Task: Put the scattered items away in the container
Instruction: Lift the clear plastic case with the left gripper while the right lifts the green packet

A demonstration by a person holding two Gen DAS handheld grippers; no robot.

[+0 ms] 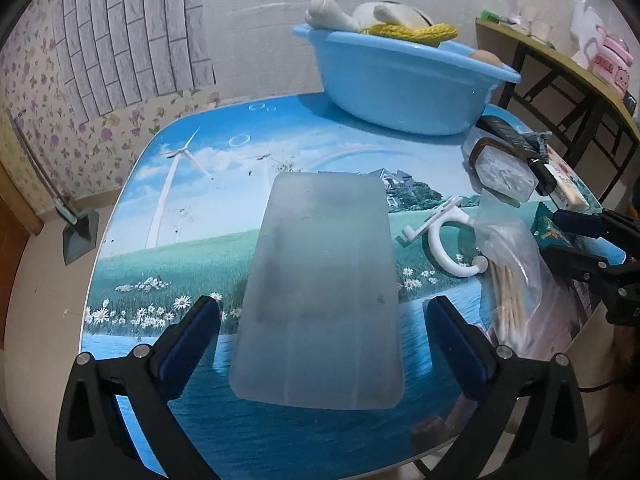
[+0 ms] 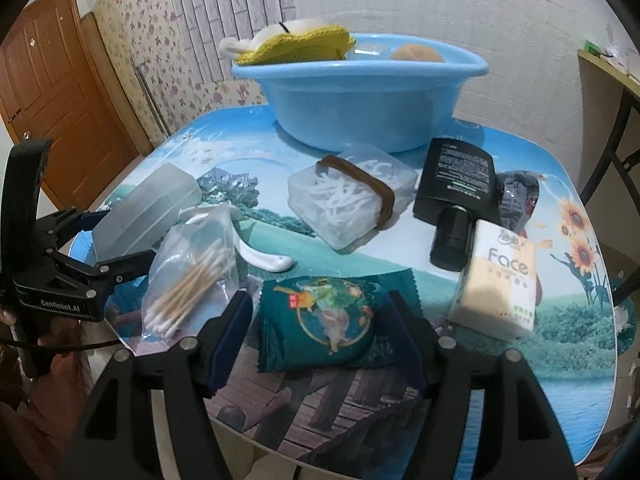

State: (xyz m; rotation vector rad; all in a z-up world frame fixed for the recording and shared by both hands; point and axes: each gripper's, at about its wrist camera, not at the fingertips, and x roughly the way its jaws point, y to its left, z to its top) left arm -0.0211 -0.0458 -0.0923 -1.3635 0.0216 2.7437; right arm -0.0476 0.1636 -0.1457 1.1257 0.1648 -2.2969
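The left gripper is spread wide, its 2 blue-padded fingers on either side of a frosted plastic box that lies flat on the picture-printed table; neither pad clearly touches the box. From the right wrist view the same box sits at the table's left edge with the left gripper around its near end.

The right gripper is released too, its fingers straddling a green snack packet at the front of the table; a small gap shows on each side, so nothing is grasped.

The blue basin stands at the far side of the table and already holds a yellow knitted cloth, a white plush toy and a round tan thing.

Scattered between basin and grippers:
- a bag of cotton swabs, just beside the packet
- a white hook, partly under the bag
- a clear box of white picks bound by a brown rubber band
- a black bottle lying on its side
- a tissue pack marked "Face", touching the bottle's cap
- a dark crumpled wrapper behind the bottle
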